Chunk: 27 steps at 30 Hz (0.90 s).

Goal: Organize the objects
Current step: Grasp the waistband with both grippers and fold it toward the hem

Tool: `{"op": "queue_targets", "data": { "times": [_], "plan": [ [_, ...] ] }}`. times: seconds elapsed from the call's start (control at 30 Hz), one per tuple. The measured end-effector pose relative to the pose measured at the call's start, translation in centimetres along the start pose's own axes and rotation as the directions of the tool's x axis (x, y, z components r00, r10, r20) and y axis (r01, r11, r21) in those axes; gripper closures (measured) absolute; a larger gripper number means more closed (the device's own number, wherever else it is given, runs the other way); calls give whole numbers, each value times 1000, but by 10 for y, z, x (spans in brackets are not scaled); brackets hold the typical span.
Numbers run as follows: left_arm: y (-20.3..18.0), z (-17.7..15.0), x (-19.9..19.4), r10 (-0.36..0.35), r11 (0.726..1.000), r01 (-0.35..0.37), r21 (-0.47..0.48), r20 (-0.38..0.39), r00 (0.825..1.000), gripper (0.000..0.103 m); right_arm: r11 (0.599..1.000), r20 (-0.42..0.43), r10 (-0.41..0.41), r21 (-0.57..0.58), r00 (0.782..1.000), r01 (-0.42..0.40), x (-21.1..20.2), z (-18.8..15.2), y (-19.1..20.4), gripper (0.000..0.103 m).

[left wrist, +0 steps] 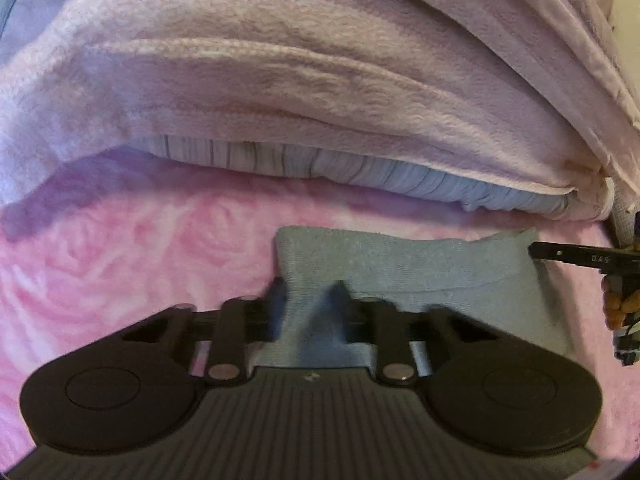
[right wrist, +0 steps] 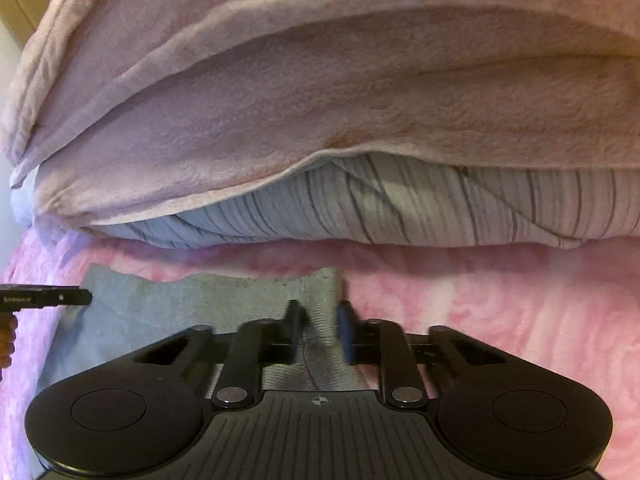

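A grey cloth [left wrist: 404, 264] lies flat on a pink fleece bed cover [left wrist: 132, 256]. My left gripper [left wrist: 308, 300] is shut on the cloth's left near corner, with fabric bunched between its jaws. My right gripper [right wrist: 320, 320] is shut on the cloth's right corner [right wrist: 320, 292], pinching a fold. Each gripper shows in the other's view: the right one at the right edge of the left wrist view [left wrist: 580, 258], the left one at the left edge of the right wrist view [right wrist: 44, 299]. The cloth [right wrist: 168, 308] spans between them.
Behind the cloth lies a striped grey pillow [right wrist: 400, 208] under a pale pink towel or blanket [right wrist: 320, 92], piled high across the back. The pink cover [right wrist: 500, 300] extends to the right. A wall edge [right wrist: 8, 60] shows at far left.
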<state>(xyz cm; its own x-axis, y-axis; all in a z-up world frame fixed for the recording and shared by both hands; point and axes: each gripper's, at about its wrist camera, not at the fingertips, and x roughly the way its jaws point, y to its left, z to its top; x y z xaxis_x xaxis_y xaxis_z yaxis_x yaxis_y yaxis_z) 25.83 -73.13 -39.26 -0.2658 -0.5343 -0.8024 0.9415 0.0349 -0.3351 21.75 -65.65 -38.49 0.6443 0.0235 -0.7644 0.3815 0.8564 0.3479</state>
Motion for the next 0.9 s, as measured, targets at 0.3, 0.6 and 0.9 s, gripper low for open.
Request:
{"op": "queue_targets", "data": {
  "times": [0.3, 0.6, 0.9],
  "plan": [
    [-16, -29, -71, -91, 993, 77, 84, 184, 979, 100, 990, 209, 86, -124, 974, -61, -99, -23, 35, 97],
    [-52, -184, -205, -123, 991, 107, 78, 241, 963, 95, 945, 138, 54, -326, 989, -6, -241, -192, 108, 95],
    [-43, -332, -221, -66, 960, 65, -272, 8, 998, 74, 964, -160, -41, 253, 986, 81, -235, -301, 86, 61]
  ]
}}
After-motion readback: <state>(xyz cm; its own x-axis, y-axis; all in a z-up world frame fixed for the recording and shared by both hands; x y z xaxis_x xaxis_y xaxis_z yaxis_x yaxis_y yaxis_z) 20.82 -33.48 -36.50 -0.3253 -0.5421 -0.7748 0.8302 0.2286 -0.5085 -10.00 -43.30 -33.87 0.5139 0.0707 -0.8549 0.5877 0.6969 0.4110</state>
